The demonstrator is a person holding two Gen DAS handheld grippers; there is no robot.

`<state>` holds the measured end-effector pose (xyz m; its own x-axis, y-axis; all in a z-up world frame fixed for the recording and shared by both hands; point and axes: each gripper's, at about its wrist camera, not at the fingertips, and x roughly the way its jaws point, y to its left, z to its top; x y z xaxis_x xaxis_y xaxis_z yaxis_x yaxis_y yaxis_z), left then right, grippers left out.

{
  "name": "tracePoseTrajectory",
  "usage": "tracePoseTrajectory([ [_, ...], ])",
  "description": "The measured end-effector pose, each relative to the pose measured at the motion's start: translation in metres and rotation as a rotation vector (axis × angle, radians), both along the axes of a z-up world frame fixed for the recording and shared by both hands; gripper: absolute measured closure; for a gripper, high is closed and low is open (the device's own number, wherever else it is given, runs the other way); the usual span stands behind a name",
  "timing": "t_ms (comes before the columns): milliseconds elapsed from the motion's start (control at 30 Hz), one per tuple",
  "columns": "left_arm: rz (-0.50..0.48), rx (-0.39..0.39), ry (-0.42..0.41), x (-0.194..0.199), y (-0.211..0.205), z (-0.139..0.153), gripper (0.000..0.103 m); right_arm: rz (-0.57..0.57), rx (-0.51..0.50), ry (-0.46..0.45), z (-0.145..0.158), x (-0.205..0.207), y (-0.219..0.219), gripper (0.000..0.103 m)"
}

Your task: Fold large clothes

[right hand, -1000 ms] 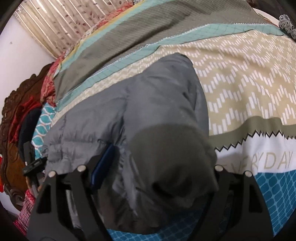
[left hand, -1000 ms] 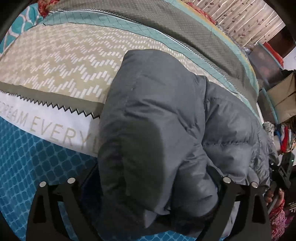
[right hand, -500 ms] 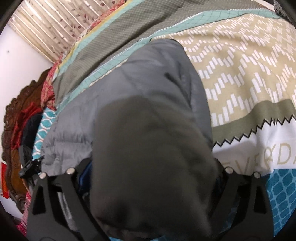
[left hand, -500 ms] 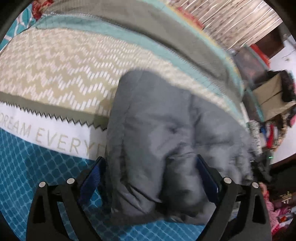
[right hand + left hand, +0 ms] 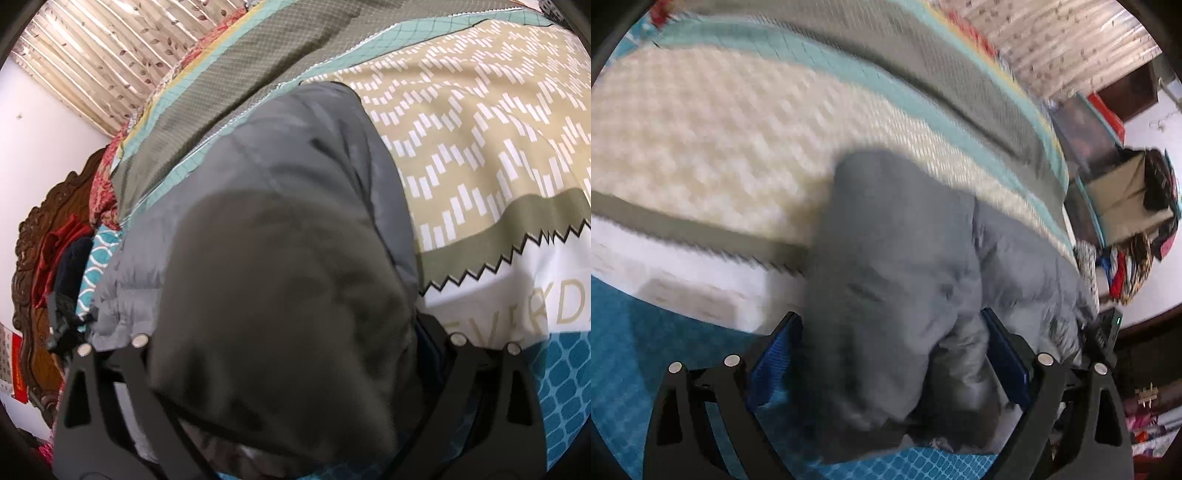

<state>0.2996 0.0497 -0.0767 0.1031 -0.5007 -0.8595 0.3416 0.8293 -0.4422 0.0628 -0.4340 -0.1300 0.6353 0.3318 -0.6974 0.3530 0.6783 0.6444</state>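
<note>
Grey quilted puffer jacket (image 5: 897, 266), bundled on patterned bedspread (image 5: 701, 155) near bed's front edge, long axis running away between both claws: left claw (image 5: 890, 354) spread, straddling it; right claw (image 5: 295, 369) just widened, fabric between, pads hidden.

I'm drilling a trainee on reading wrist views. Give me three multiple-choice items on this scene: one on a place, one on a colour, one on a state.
1. The jacket lies on: A a wooden floor; B a patterned bedspread; C a chair.
2. The jacket is: A grey; B red; C yellow.
3. The right tool is: A shut tight on nothing; B out of view; C spread wide around the jacket's bulk.

B: the jacket rests on the bedspread.
A: its padded fabric is grey.
C: the right tool has just been opening, with the jacket between its fingers.
</note>
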Motion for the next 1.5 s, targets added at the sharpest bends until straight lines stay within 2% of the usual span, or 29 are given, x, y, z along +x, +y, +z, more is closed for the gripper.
tracePoseTrajectory([
  [33,-0.025,0.016,0.023,-0.006,-0.010,-0.011,0.005,-0.006,0.005,0.007,0.001,0.001,0.001,0.010],
  [67,-0.031,0.027,0.009,-0.010,-0.013,-0.013,0.005,-0.013,0.016,0.016,0.003,0.002,0.001,0.011],
  [100,-0.036,0.038,-0.017,-0.015,-0.016,-0.014,0.005,-0.013,0.033,0.017,0.006,0.003,0.002,0.020],
  [133,-0.036,0.031,-0.031,-0.018,-0.019,-0.013,0.005,-0.004,0.048,0.014,0.009,0.005,0.003,0.036],
  [167,-0.016,0.017,-0.029,-0.018,-0.019,-0.012,0.005,0.012,0.057,0.007,0.012,0.007,0.006,0.046],
  [200,0.002,0.006,-0.025,-0.019,-0.018,-0.011,0.010,0.023,0.062,-0.002,0.015,0.009,0.009,0.065],
  [233,0.024,-0.001,-0.032,-0.019,-0.017,-0.007,0.028,0.034,0.070,-0.018,0.021,0.011,0.011,0.078],
  [267,0.034,0.005,-0.045,-0.019,-0.018,-0.002,0.044,0.050,0.071,-0.047,0.031,0.014,0.014,0.081],
  [367,0.030,0.013,-0.111,-0.015,-0.027,0.024,0.062,0.085,0.004,-0.118,0.066,0.027,0.021,0.085],
  [500,0.032,-0.020,-0.215,0.003,-0.036,0.071,0.064,0.108,-0.073,-0.248,0.121,0.068,0.019,0.087],
  [600,0.070,-0.011,-0.344,0.034,-0.047,0.113,0.064,0.134,-0.150,-0.322,0.155,0.113,0.018,0.087],
  [667,0.098,-0.006,-0.401,0.058,-0.053,0.134,0.064,0.137,-0.190,-0.375,0.175,0.151,0.016,0.087],
  [767,0.149,0.031,-0.478,0.099,-0.068,0.153,0.064,0.123,-0.233,-0.409,0.186,0.210,0.013,0.087],
  [833,0.188,0.089,-0.502,0.129,-0.079,0.149,0.060,0.099,-0.257,-0.385,0.176,0.245,0.010,0.081],
  [867,0.214,0.152,-0.511,0.148,-0.088,0.139,0.054,0.086,-0.277,-0.362,0.167,0.258,0.010,0.075],
  [900,0.231,0.209,-0.506,0.163,-0.094,0.128,0.050,0.065,-0.323,-0.298,0.149,0.279,0.011,0.053],
  [933,0.270,0.324,-0.472,0.185,-0.100,0.103,0.041,0.050,-0.361,-0.208,0.126,0.298,0.013,0.023],
  [967,0.303,0.452,-0.430,0.201,-0.103,0.079,0.037,0.040,-0.393,-0.104,0.098,0.313,0.014,0.018],
  [1033,0.342,0.658,-0.339,0.219,-0.103,0.035,0.037,0.027,-0.432,0.013,0.058,0.325,0.021,0.018],
  [1067,0.366,0.678,-0.314,0.223,-0.098,0.024,0.037,0.016,-0.449,0.066,0.037,0.325,0.021,0.018],
  [1133,0.406,0.625,-0.325,0.218,-0.088,0.018,0.036,0.012,-0.423,0.083,0.017,0.316,0.020,0.018],
  [1233,0.420,0.589,-0.390,0.208,-0.086,0.036,0.036,-0.001,-0.411,0.046,0.011,0.292,0.018,0.018],
  [1300,0.446,0.553,-0.431,0.197,-0.083,0.056,0.035,-0.017,-0.439,0.020,0.021,0.277,0.018,0.018],
  [1367,0.494,0.501,-0.460,0.185,-0.072,0.082,0.030,-0.028,-0.445,-0.010,0.037,0.259,0.024,0.018],
  [1433,0.556,0.463,-0.470,0.164,-0.061,0.107,0.029,-0.018,-0.418,-0.046,0.053,0.234,0.030,0.018],
  [1500,0.584,0.423,-0.471,0.147,-0.052,0.118,0.028,0.014,-0.385,-0.062,0.063,0.210,0.043,0.018],
])
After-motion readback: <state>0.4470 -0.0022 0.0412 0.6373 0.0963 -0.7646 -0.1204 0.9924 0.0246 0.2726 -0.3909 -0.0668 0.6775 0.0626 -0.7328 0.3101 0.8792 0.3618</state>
